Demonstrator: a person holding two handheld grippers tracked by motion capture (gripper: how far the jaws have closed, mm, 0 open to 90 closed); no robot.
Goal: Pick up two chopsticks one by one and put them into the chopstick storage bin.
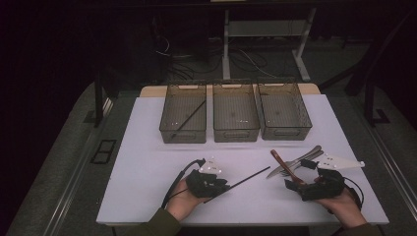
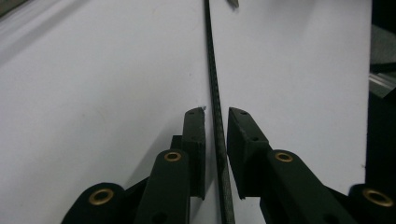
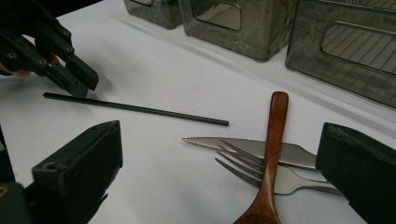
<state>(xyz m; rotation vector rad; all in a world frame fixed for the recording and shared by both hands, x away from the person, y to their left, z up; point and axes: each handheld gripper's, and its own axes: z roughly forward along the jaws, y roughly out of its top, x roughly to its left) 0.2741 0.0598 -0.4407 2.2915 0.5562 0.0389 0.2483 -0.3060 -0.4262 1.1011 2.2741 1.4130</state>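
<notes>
Sorting job, by the look of it: three smoked-plastic bins (image 1: 235,118) lined up at the far side of the white worktop (image 1: 147,162), the leftmost already holding one thin black stick (image 1: 189,118). Nearer than those bins, a second thin black rod (image 1: 246,183) lying flat, flanked by the left tool (image 2: 215,114), jaws narrow but apparently not yet clamped, presumably lined up along it for a pinch. Right of that rod, a wooden spoon (image 3: 271,154) crossed over a steel knife (image 3: 247,147) and fork (image 3: 261,175). Right tool (image 1: 301,174) spread wide, hovering by the cutlery, seemingly waiting.
</notes>
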